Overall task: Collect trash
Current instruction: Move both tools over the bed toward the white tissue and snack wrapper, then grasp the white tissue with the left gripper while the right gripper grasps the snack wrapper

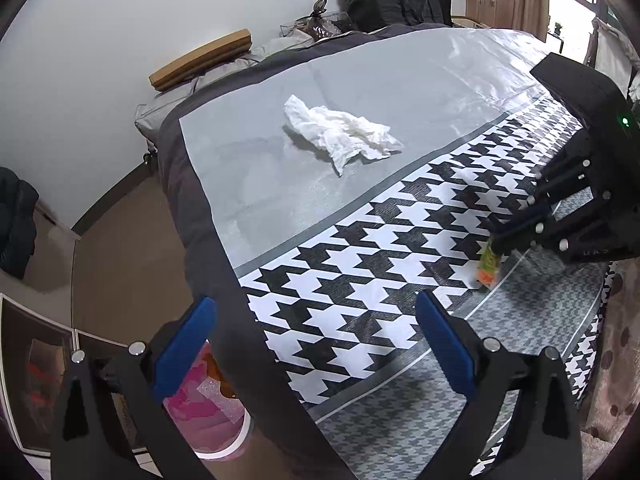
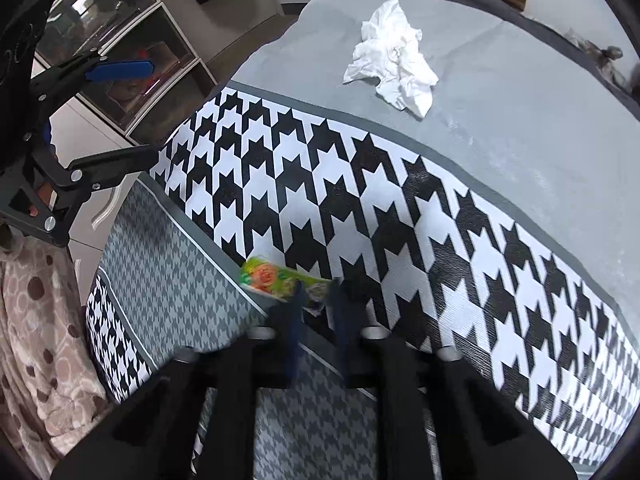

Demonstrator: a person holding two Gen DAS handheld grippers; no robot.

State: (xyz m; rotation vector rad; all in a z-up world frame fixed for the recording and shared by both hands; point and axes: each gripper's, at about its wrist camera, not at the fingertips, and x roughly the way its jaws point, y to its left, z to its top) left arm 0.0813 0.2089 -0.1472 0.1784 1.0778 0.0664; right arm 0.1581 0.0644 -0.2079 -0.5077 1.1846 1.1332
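Bed point(image 1: 360, 272) with a spread in three bands: plain grey, large black-and-white houndstooth, then fine grey houndstooth toward the near edge. Right claw point(image 2: 316, 300) points steeply down at the seam between the large and the fine houndstooth, near the bed's near edge; its blue pads are drawn together on the end of a green-and-orange wrapper point(image 2: 280, 278), which lies flat along that seam and sticks out to the left of the pads in the right wrist view. Pad tips are blurred there; in the left wrist view the same claw point(image 1: 496, 246) is pinched on the wrapper's point(image 1: 488, 268) top end. Left claw point(image 1: 316, 340) hangs over the bed's side edge, pads wide apart, nothing between them. Tissue point(image 1: 340, 132), white and crumpled, sits alone on the plain grey band, well apart from both claws and from the wrapper. Pink-lined bin point(image 1: 208, 408) stands on the floor just beside the bed's side edge, under the left claw's left finger. Spotted beige blanket point(image 2: 36, 312) lies off the near edge.
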